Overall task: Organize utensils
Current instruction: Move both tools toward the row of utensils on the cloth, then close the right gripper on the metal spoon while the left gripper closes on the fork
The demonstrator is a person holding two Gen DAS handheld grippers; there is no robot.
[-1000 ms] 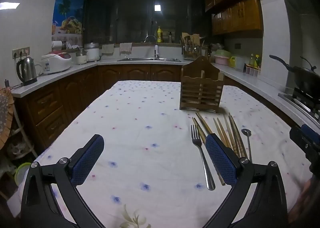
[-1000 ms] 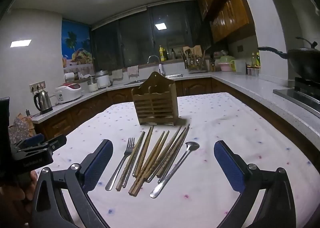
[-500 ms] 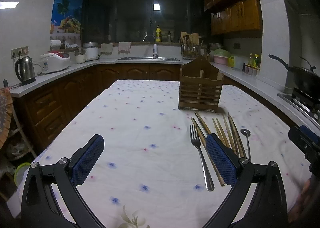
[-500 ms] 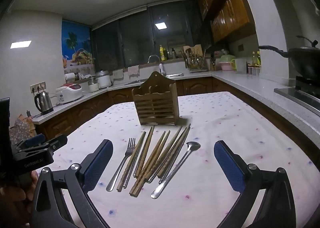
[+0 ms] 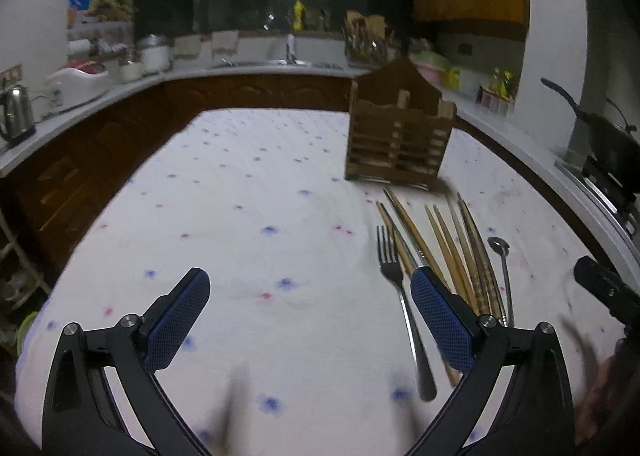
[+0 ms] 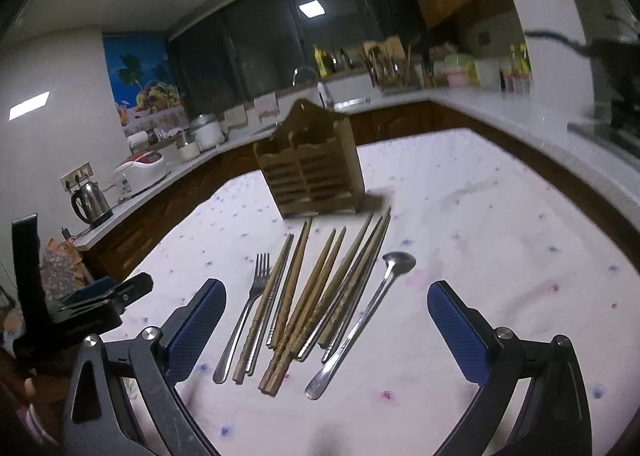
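Across the middle of the right wrist frame, the fork point(image 6: 247, 315), chopsticks point(image 6: 320, 296) and spoon point(image 6: 360, 312) lay side by side on the cloth point(image 6: 500, 236), handles toward the camera, just below the empty wooden holder point(image 6: 316, 167). Both the right gripper point(image 6: 326, 330) and left gripper point(image 5: 306, 320) stood wide apart, holding nothing. These pieces looked light, stiff and thin; the steel ones probably slippery. Lying flat, each would likely be best pinched across its handle near mid-length, one at a time, since the chopsticks touched and could roll.
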